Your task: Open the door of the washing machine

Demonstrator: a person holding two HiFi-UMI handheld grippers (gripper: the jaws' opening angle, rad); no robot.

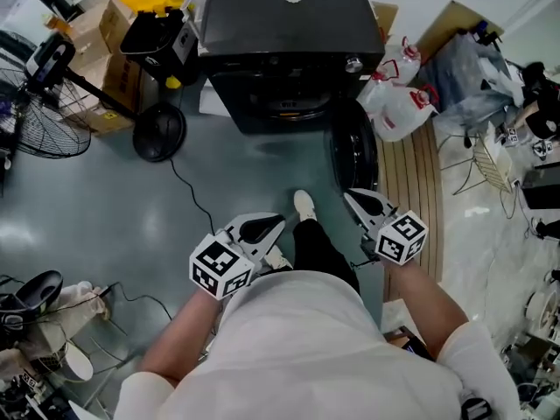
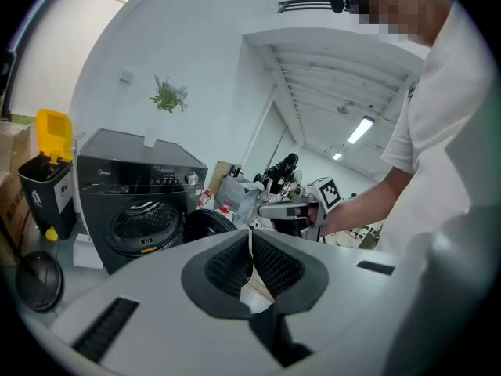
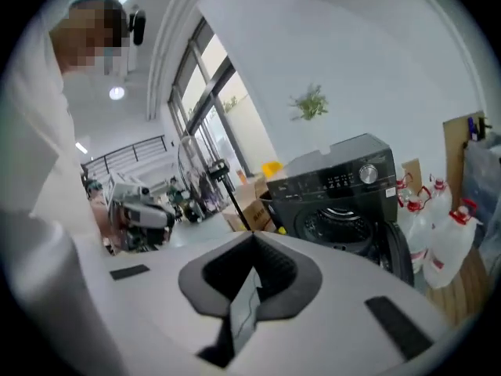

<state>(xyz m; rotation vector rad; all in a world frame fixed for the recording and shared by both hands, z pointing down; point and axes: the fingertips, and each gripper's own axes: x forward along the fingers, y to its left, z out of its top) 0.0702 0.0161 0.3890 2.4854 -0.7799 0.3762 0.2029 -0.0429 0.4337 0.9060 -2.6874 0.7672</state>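
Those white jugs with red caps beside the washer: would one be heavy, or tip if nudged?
The white jugs hold their shape, so probably stiff plastic. Weight is uncertain: I cannot tell how full they are. They stand bunched beside the washing machine, so a nudged one would likely lean on its neighbour rather than fall flat.

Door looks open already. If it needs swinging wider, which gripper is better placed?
Right, probably. The open door hangs on the washing machine's right side, just ahead of the right gripper; the left gripper is farther off. Both jaws are shut, empty.
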